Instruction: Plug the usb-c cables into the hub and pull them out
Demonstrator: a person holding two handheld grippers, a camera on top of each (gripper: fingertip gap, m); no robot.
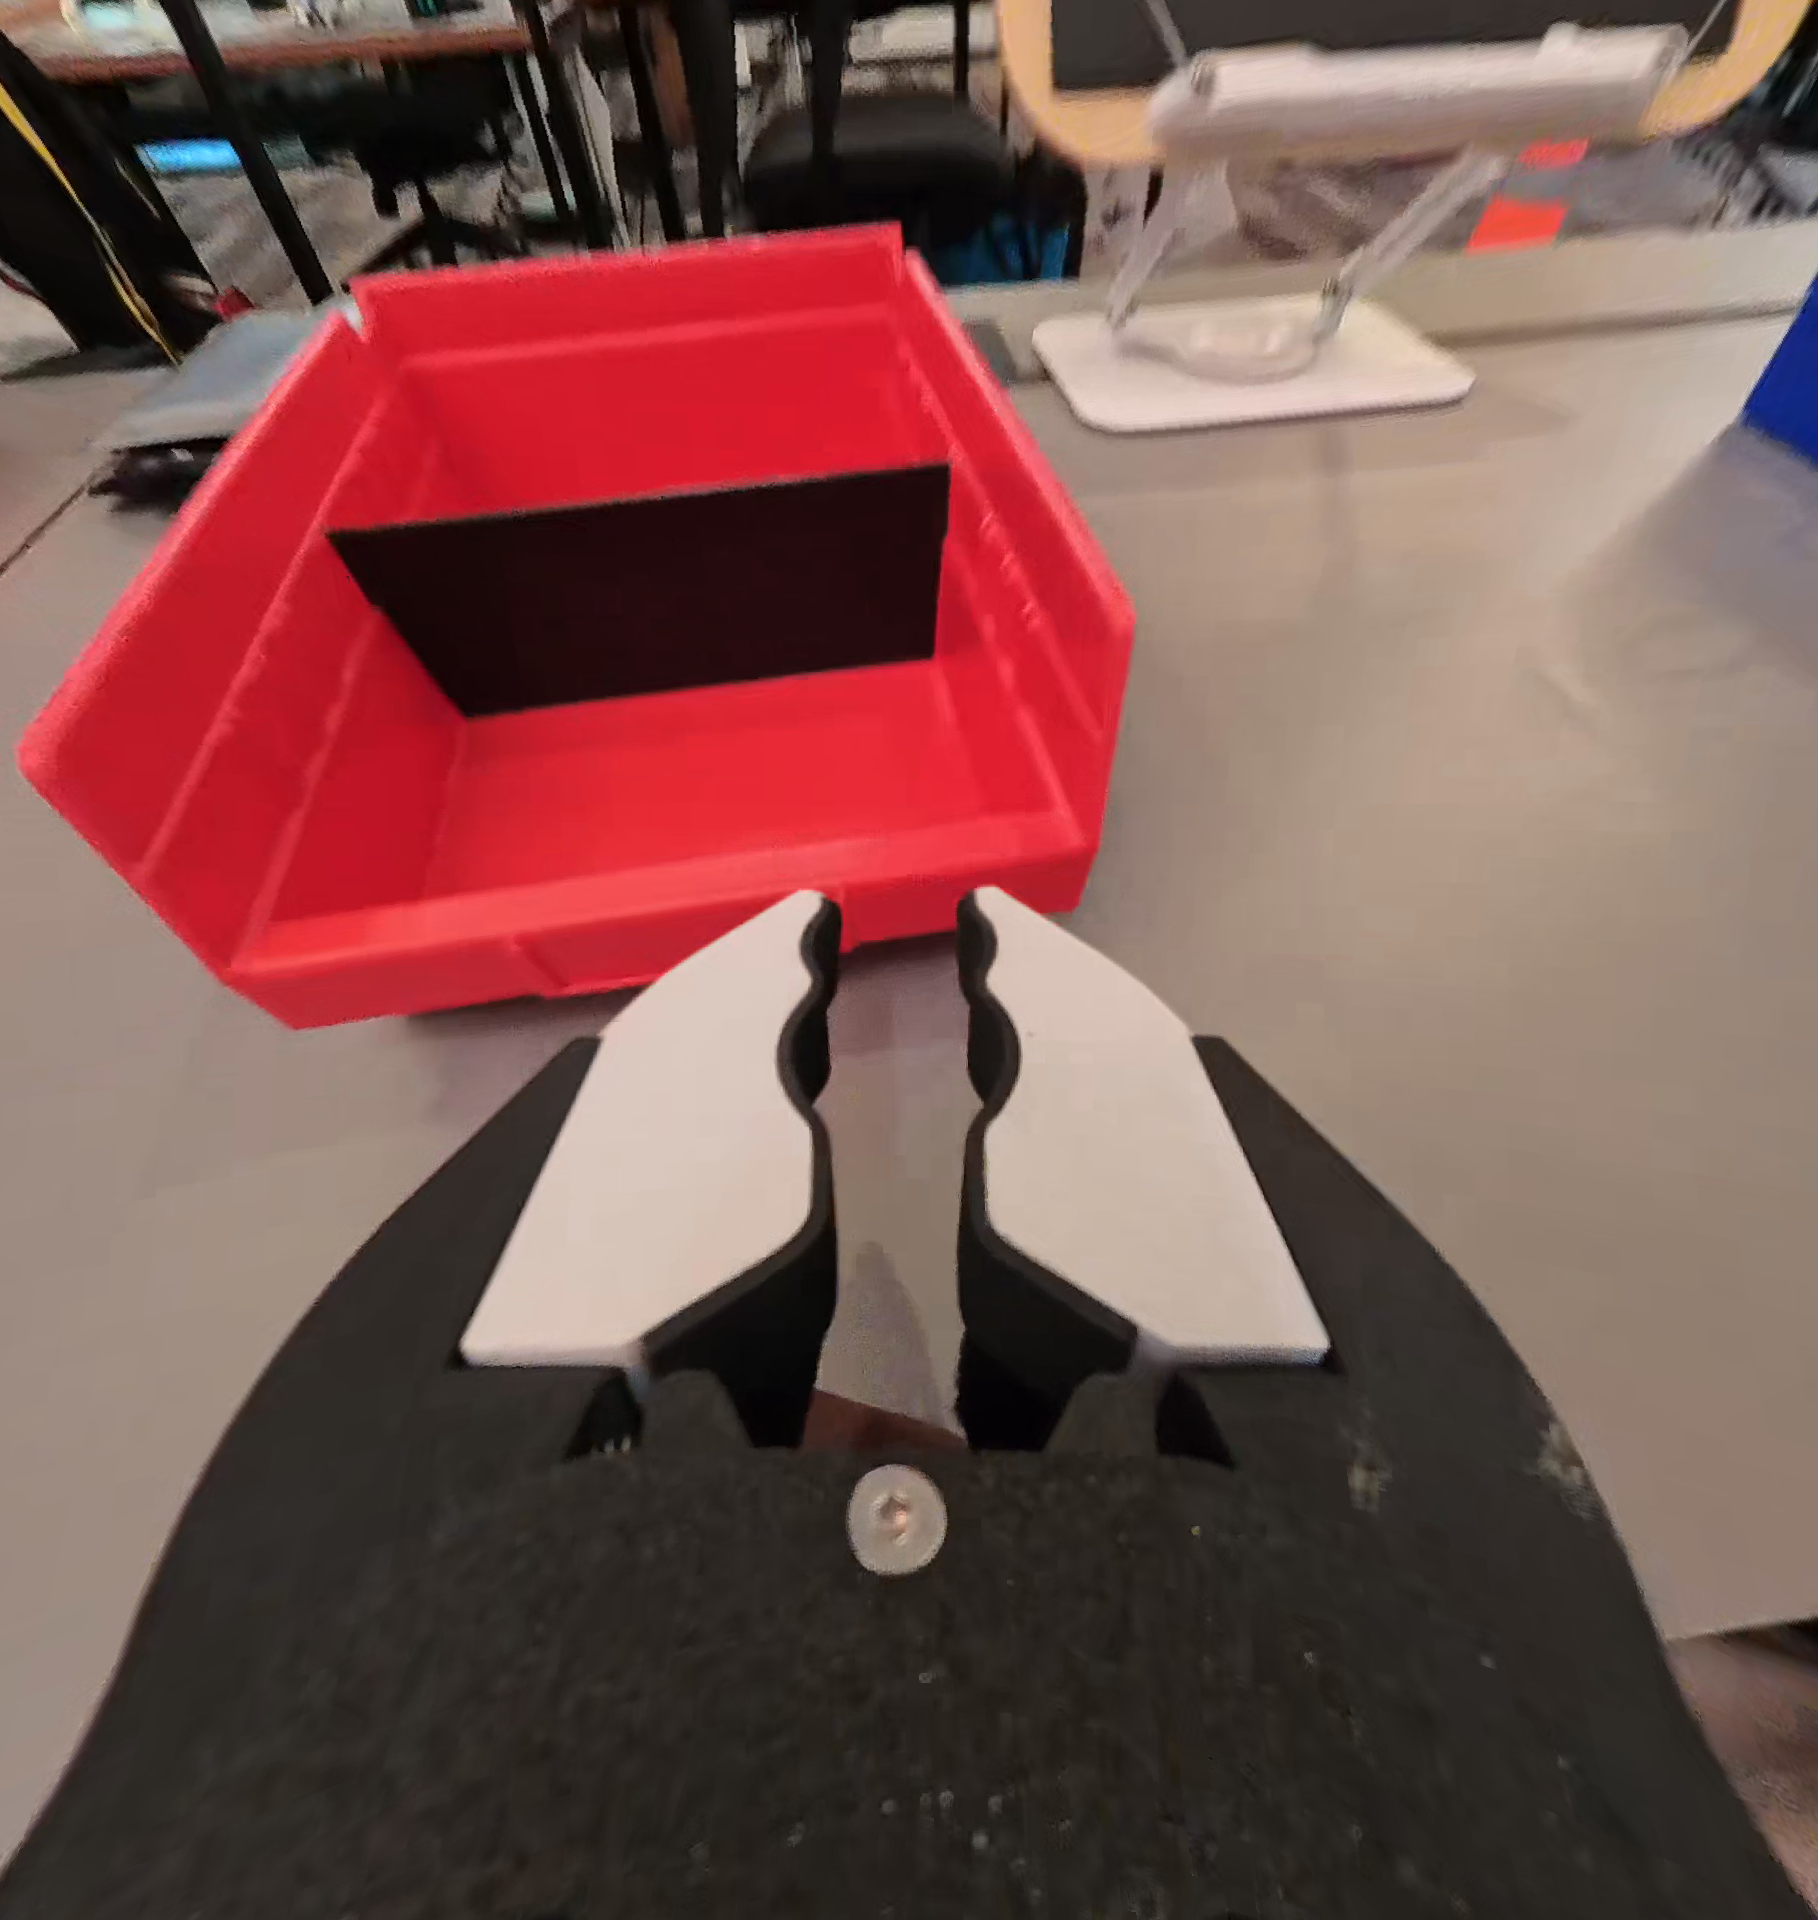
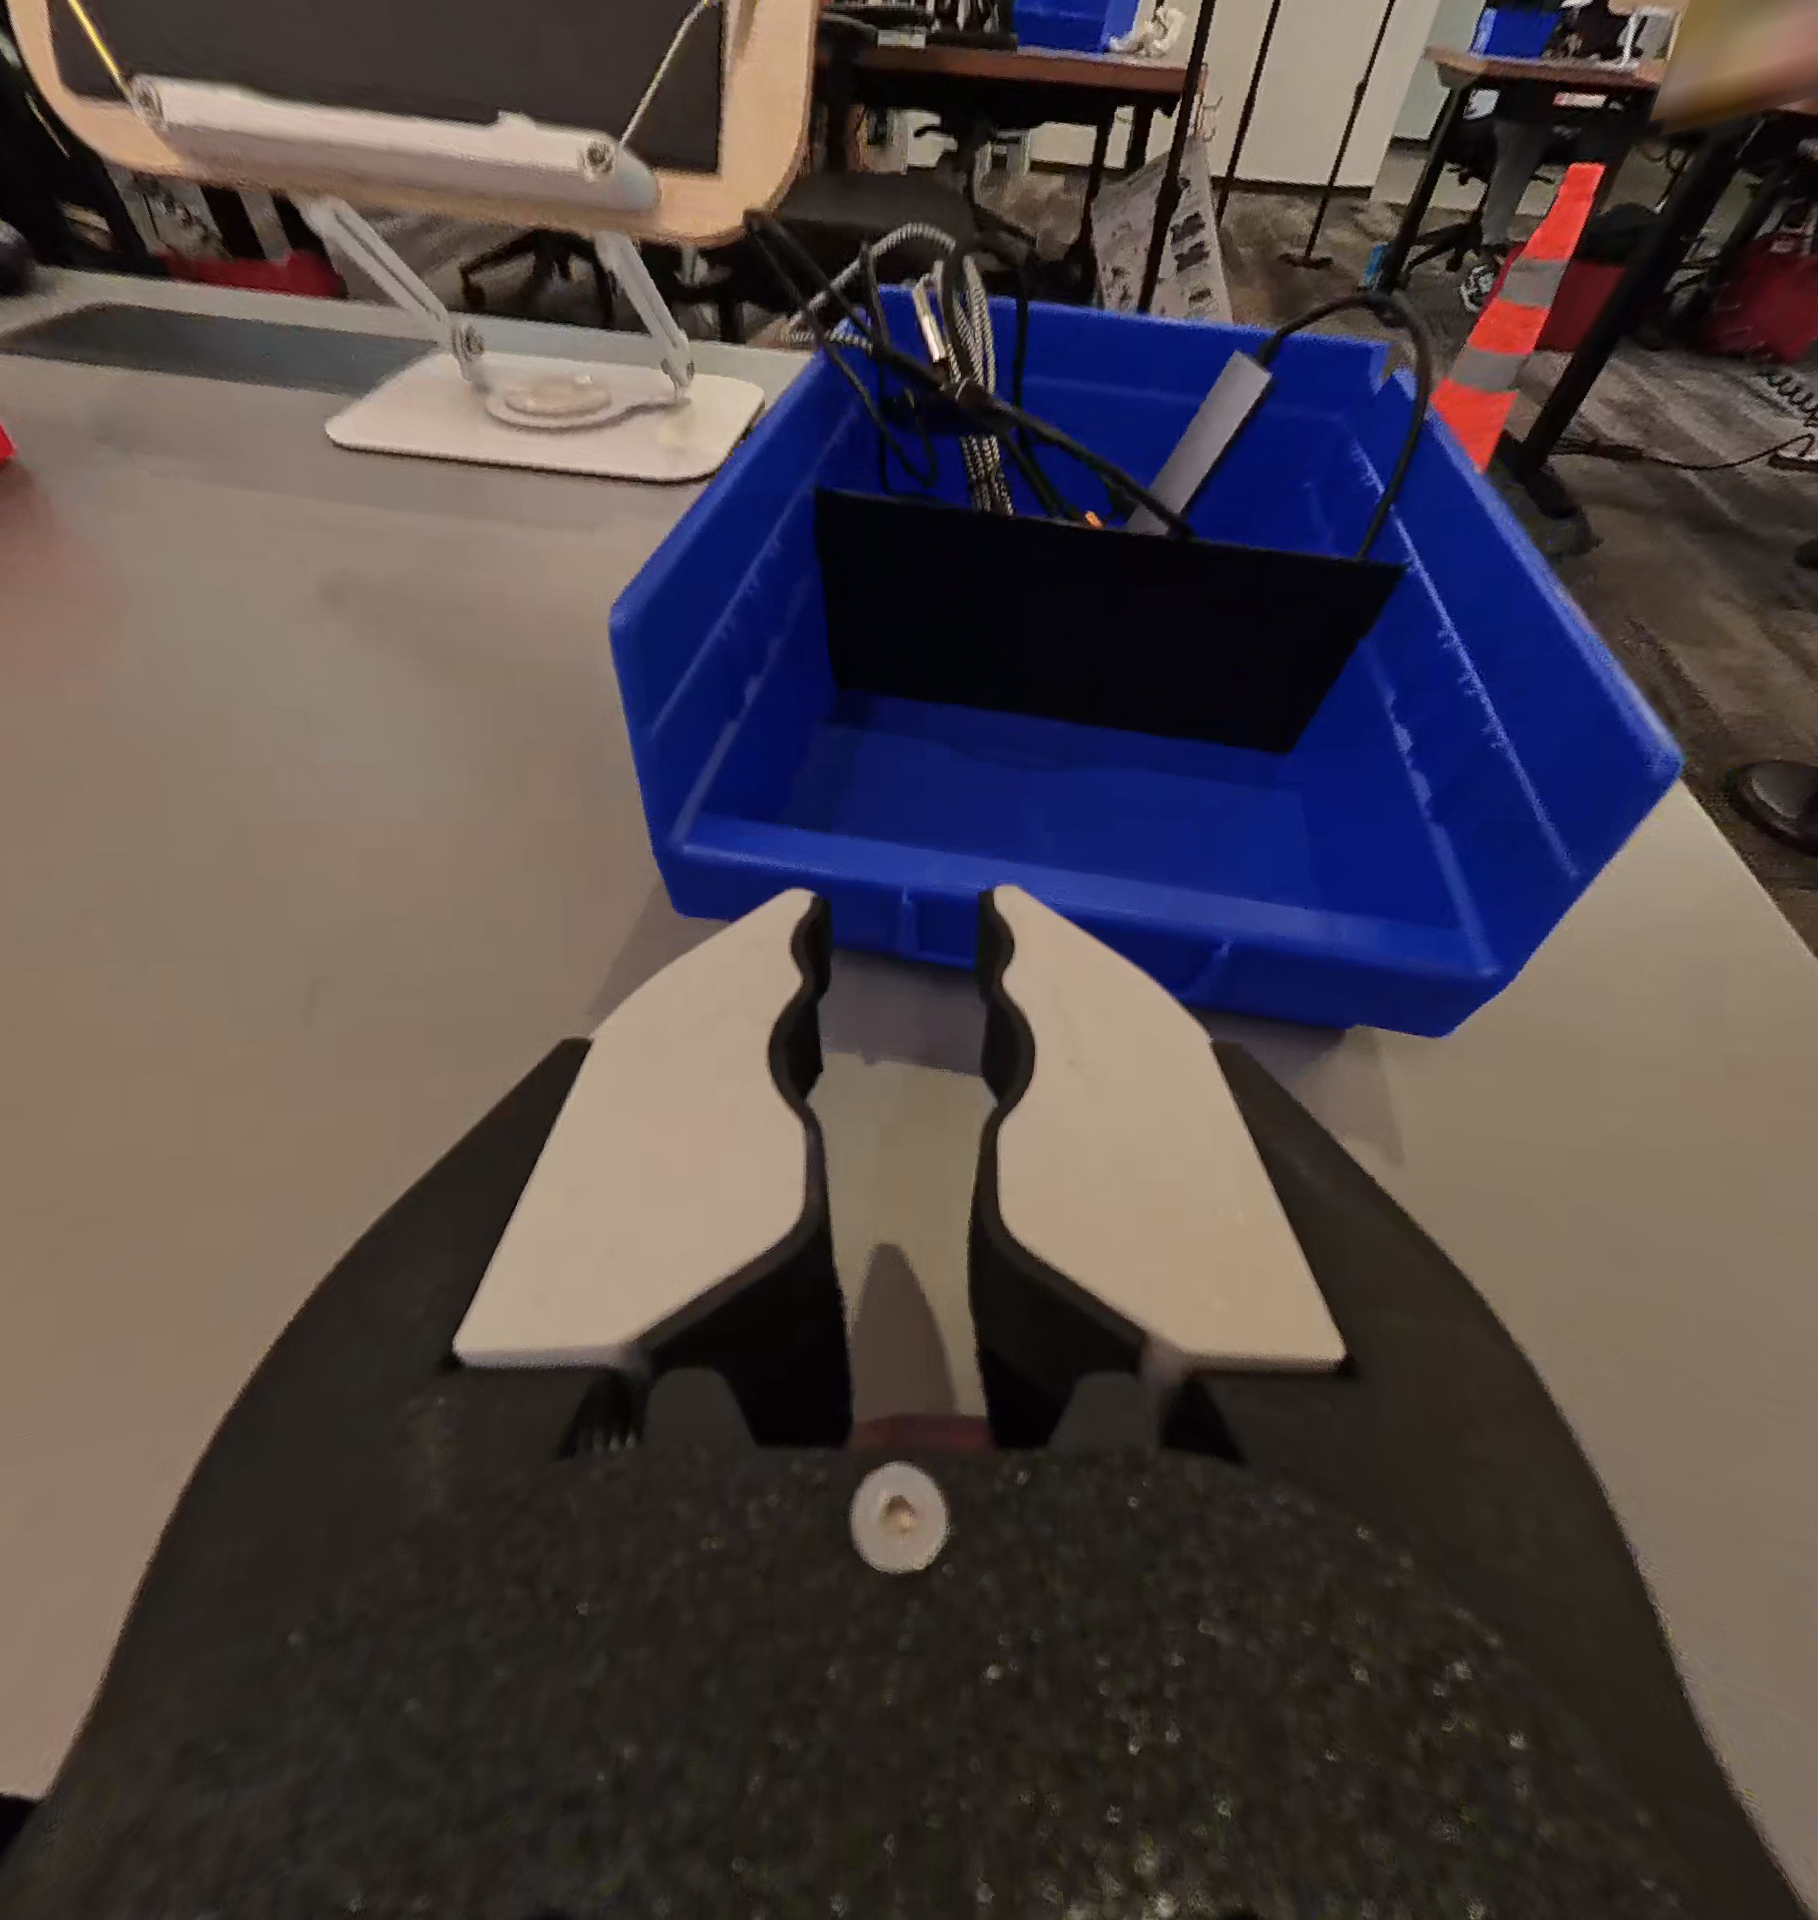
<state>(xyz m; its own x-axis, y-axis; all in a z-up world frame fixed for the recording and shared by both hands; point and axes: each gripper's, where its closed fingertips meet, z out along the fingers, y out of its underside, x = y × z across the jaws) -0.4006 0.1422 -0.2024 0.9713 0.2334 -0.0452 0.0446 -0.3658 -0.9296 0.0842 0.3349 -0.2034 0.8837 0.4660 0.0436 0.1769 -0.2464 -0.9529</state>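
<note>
In the right wrist view a blue bin [image 2: 1570, 748] stands on the grey table with a black divider [image 2: 1081, 623] across it. Behind the divider lie tangled cables [image 2: 946, 384] and a slim grey hub [image 2: 1206, 442] leaning upright with its own black lead. My right gripper [image 2: 903, 914] is open and empty, just short of the bin's front wall. In the left wrist view a red bin [image 1: 292, 727] with a black divider [image 1: 656, 582] holds nothing that I can see. My left gripper [image 1: 897, 914] is open and empty at the red bin's front edge.
A white tablet stand [image 1: 1258, 364] with a light-framed screen stands at the back of the table; it also shows in the right wrist view [image 2: 541, 416]. The table's right edge runs beside the blue bin. An orange cone [image 2: 1518, 301] and chairs stand on the floor beyond. Left tips to right tips: about 50 cm. My right gripper's tips are some 30 cm from the slim grey hub [image 2: 1206, 442].
</note>
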